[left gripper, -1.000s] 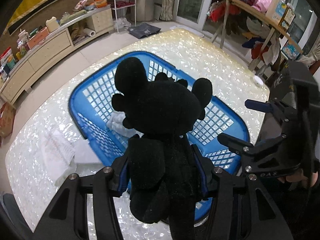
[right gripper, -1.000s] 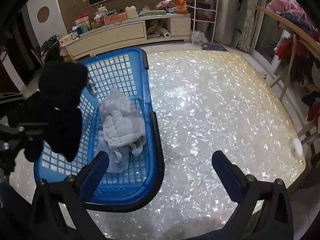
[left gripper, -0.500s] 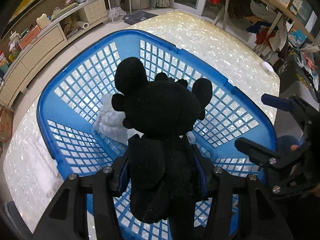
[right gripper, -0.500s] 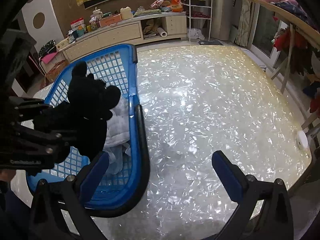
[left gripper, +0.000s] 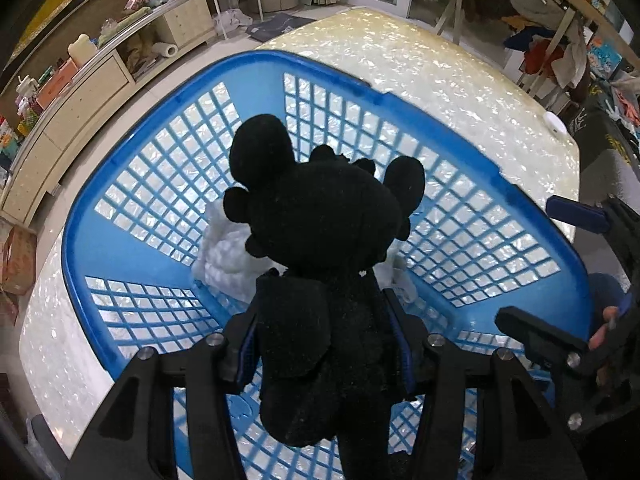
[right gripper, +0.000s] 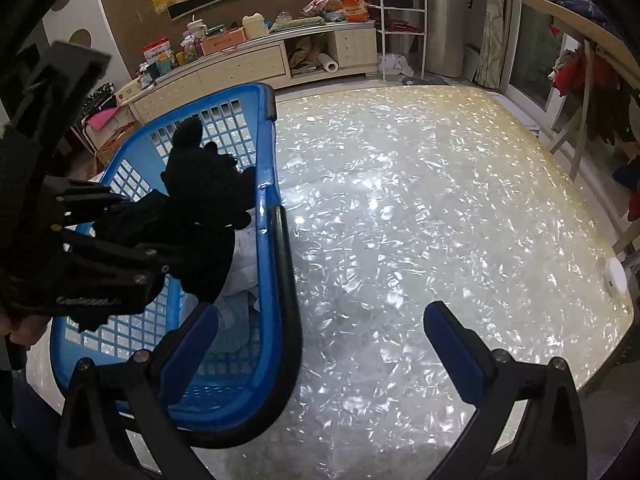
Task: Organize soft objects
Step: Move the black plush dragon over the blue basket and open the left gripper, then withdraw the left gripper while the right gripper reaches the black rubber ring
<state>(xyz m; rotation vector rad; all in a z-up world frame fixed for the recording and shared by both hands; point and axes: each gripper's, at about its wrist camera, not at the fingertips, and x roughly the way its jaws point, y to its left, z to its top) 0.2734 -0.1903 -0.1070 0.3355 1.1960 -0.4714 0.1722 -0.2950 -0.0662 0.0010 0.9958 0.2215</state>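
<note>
My left gripper (left gripper: pixel 324 332) is shut on a black plush toy (left gripper: pixel 320 248) and holds it by the body inside the blue laundry basket (left gripper: pixel 256 64), above a white towel (left gripper: pixel 226 250). The right wrist view shows the same toy (right gripper: pixel 200 208) held over the basket (right gripper: pixel 266 264), with the towel (right gripper: pixel 244 256) partly hidden under it. My right gripper (right gripper: pixel 320 340) is open and empty, over the table just right of the basket's rim.
The basket stands on a shiny pearl-pattern table (right gripper: pixel 440 208). A small white round object (right gripper: pixel 616 276) lies near the table's right edge. A long low cabinet (right gripper: pixel 240 64) with clutter and a clothes-laden rack (left gripper: pixel 560 20) stand beyond the table.
My left gripper has carried the black plush toy forward and down into the basket. The right gripper has shifted a little and stays open.
</note>
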